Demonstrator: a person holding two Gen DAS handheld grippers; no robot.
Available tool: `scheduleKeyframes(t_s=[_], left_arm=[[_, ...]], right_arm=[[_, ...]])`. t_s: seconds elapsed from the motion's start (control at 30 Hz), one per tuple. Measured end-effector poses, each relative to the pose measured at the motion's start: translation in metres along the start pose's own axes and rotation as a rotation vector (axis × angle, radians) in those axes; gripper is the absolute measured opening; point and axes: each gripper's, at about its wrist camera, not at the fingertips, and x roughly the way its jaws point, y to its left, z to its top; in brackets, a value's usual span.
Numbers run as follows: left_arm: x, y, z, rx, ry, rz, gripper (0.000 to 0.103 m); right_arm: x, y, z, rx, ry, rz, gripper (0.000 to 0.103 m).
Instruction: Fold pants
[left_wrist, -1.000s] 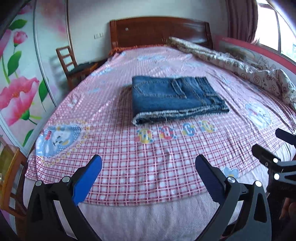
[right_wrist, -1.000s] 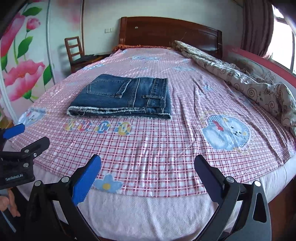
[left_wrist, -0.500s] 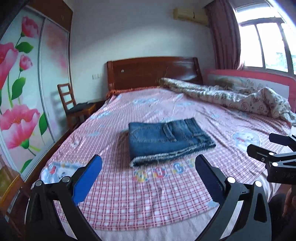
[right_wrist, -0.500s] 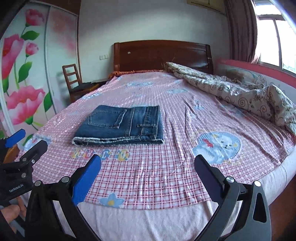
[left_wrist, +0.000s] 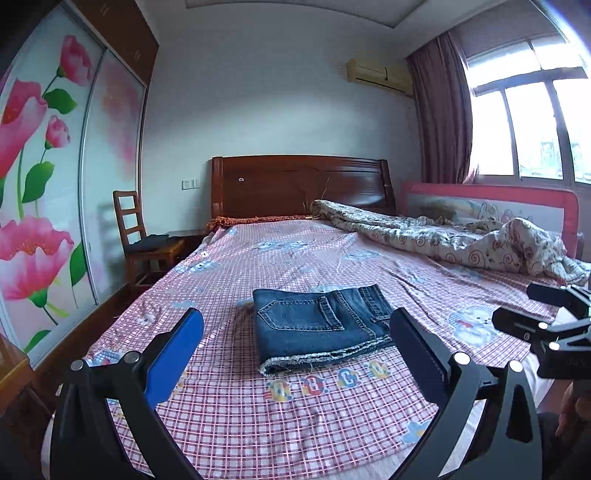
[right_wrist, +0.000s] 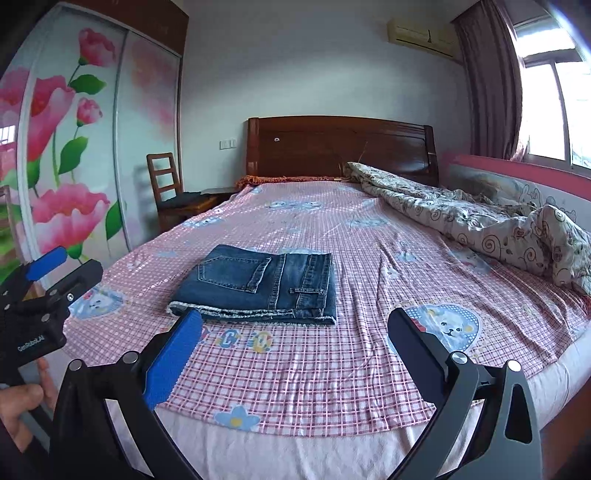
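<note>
Seemingly the folding was finished, for the pants (left_wrist: 317, 326) lay squared on the bed (left_wrist: 295, 417) while left gripper (left_wrist: 295, 347) and right gripper (right_wrist: 293, 347) hung spread, empty, needing at most a tidy-up.

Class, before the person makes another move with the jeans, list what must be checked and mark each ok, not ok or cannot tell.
1. Jeans folded into a compact rectangle: ok.
2. Jeans lying flat on the checked sheet: ok.
3. Left tool open, holding nothing: ok.
4. Right tool open, holding nothing: ok.
5. Quilt apart from the jeans: ok.
6. Hidden layers lying smooth: cannot tell.
</note>
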Motion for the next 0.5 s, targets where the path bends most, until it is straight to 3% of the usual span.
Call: scheduleKeyframes(t_s=[0.5], left_arm=[[0.003, -0.004, -0.024, -0.015, 0.041, -0.016, 0.101]], right_arm=[[0.006, -0.005, -0.006, 0.042, 0.036, 0.018, 0.1]])
